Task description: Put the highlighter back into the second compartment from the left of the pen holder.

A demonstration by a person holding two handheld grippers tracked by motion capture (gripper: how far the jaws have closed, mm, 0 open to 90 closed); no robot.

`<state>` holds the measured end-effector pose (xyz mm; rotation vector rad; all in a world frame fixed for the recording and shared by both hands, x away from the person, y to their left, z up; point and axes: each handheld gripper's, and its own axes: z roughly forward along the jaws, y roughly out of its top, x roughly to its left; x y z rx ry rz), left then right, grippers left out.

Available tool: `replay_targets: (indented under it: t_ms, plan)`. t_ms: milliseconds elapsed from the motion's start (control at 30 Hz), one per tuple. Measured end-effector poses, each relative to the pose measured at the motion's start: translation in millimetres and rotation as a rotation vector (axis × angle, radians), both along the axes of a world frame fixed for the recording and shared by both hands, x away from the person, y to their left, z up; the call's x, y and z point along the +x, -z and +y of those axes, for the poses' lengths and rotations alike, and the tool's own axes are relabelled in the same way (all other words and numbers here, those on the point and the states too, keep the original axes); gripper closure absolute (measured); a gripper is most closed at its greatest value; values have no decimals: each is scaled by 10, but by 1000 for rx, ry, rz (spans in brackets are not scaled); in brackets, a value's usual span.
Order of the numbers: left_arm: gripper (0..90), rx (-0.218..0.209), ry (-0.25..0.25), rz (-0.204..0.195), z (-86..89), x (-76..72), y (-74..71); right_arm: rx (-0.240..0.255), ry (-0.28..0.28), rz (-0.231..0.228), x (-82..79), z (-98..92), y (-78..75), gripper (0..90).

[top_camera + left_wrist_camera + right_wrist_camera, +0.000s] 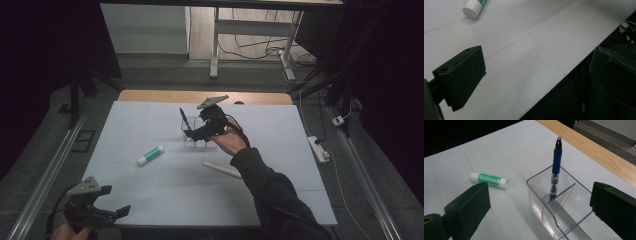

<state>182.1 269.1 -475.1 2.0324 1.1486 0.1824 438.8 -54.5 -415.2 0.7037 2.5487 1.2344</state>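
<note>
The right claw stands wide apart, empty, just beside the clear holder with the blue pen upright inside.

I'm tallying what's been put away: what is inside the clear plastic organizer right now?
One blue pen stands tilted in a rear compartment of the clear organizer. The front compartments look bare, though the right gripper jaw hides part of one side.

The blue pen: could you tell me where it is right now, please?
In the right gripper view the blue pen stands upright in a back compartment of the clear organizer, right of the glue stick; the right gripper is open around the organizer.
</note>
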Motion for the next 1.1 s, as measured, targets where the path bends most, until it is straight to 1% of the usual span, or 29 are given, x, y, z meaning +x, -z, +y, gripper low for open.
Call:
replay_targets:
  t_ms: [67, 100, 200, 267, 300, 400, 600, 733, 800, 867, 900, 933, 1100]
  plan:
    - [7, -2, 0, 0, 4, 1, 0, -6, -9, -14, -37, -35, -4, 2]
    - [7, -2, 0, -1, 4, 1, 0, -12, -12, -11, -59, -50, -8, 0]
    - [7, 0, 0, -1, 2, 0, -1, -50, -34, -28, -114, -98, -8, 0]
    - [7, 1, 0, -2, 0, -1, -1, -61, -42, -32, -148, -128, -4, 0]
    - [7, 0, 0, -1, 1, -1, -1, -62, -40, -19, -173, -137, -6, 0]
    - [7, -1, -1, 0, 3, 1, -1, -68, -52, -3, -226, -175, 6, 0]
    - [7, -1, -1, -1, 1, -1, -1, -88, -55, 17, -300, -251, 47, 0]
    - [7, -1, 0, -2, 2, -3, -2, -92, -51, 39, -350, -304, 99, 0]
    - [7, -2, 0, -3, 4, -3, -2, -103, -49, 45, -375, -333, 140, 0]
    - [7, -1, 1, -3, 2, -3, -3, -138, -56, 39, -389, -363, 190, 0]
    - [7, 0, 1, -4, 1, -3, -3, -156, -48, 51, -396, -376, 227, 0]
    - [7, 0, 2, -4, 0, -4, -4, -162, -51, 57, -393, -386, 251, 0]
    - [7, 0, 4, -5, -2, -4, -4, -228, -46, 81, -375, -406, 425, 0]
